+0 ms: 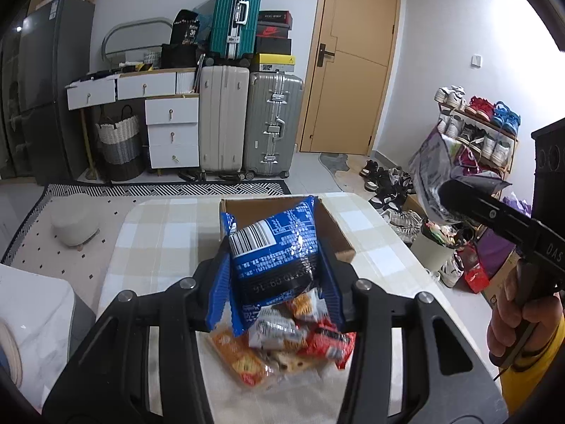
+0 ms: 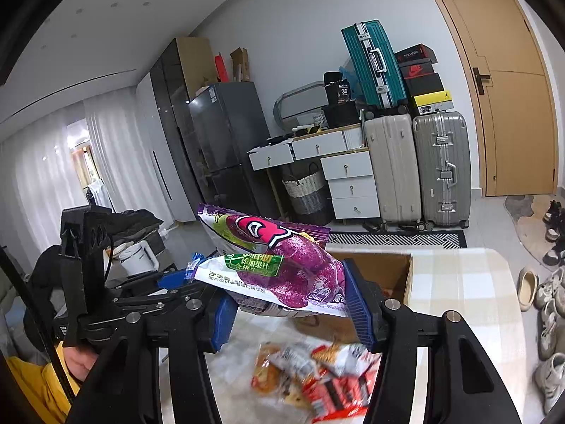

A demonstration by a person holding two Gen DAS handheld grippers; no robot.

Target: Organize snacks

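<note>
1. While the left gripper [image 1: 275,265] fills the lower centre of its own view, its blue-padded jaws are closed partway onto a dark blue foil snack packet [image 1: 273,251] with a white barcode — the packet stands upright between the pads, above the table.
2. Low in the right wrist view, the right gripper [image 2: 286,293] is clamped on a purple and white plastic snack bag [image 2: 282,265], which lies tilted across its blue pads; the left view shows the same bag at the right edge, held in the air.
3. Just behind both packets sits an open brown cardboard box [image 1: 335,226] on a beige checked tablecloth [image 1: 159,233].
4. Below the left gripper lies a loose pile of small red, orange and white snack packets [image 1: 282,339] — blurred in the right view.
</note>
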